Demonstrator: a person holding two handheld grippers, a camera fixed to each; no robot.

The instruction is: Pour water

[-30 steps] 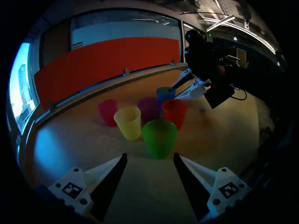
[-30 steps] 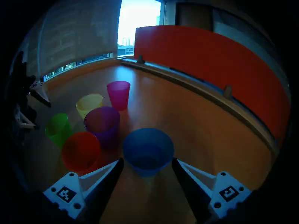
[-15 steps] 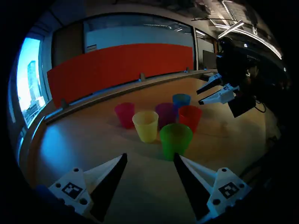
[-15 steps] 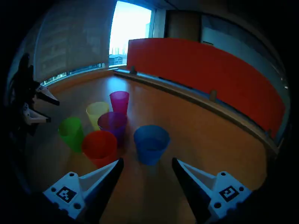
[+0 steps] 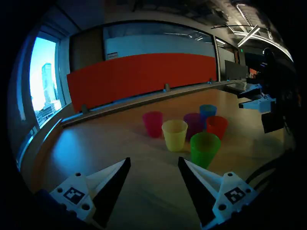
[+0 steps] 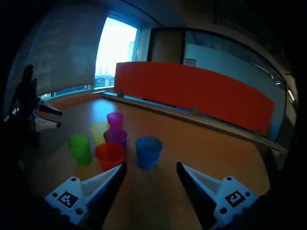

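Cups, six in mixed colours, stand clustered on the wooden table (image 5: 96,145) in the left gripper view, the green cup (image 5: 205,148) nearest the left gripper (image 5: 153,161), whose jaws gape empty. In the right gripper view the blue cup (image 6: 148,151) sits just ahead of the right gripper (image 6: 151,165), likewise spread wide and holding nothing
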